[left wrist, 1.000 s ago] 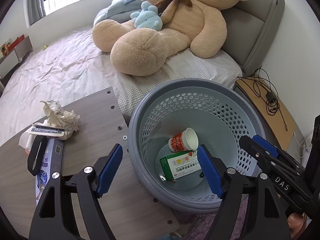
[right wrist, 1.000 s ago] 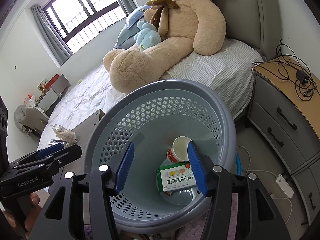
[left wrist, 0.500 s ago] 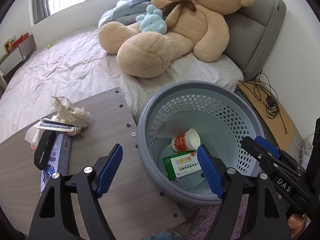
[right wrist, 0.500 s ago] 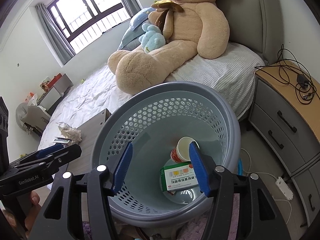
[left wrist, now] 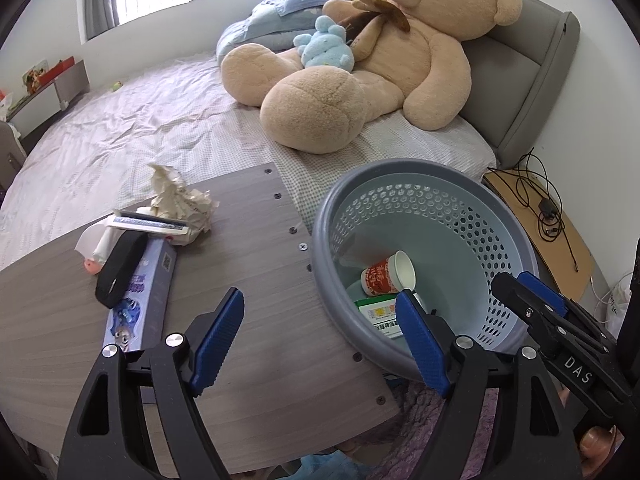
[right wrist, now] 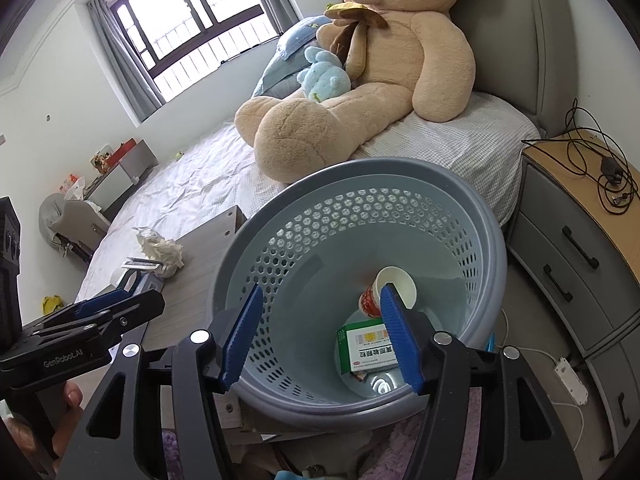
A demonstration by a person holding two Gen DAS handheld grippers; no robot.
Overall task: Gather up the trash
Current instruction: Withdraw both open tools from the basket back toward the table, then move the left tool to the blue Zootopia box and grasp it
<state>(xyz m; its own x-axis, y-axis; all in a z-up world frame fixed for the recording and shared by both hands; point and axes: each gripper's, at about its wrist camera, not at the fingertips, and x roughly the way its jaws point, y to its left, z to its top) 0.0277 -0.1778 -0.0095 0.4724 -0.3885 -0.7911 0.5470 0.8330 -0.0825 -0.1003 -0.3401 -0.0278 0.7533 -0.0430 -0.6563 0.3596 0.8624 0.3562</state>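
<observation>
My left gripper [left wrist: 320, 336] is wide open and empty; my right gripper [right wrist: 320, 336], jaws just opening, is empty above the basket [right wrist: 400, 176]. The crumpled paper [left wrist: 180, 204] sits at ten o'clock on the wooden table [left wrist: 260, 280], beside a flat box [left wrist: 140, 300]. I judge it light, soft and crushable, so I'd pinch its bulky middle. The bed [left wrist: 120, 132] lies behind.

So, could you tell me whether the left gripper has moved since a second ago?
Yes. The left gripper has shifted from over the basket toward the table and the crumpled paper.
</observation>
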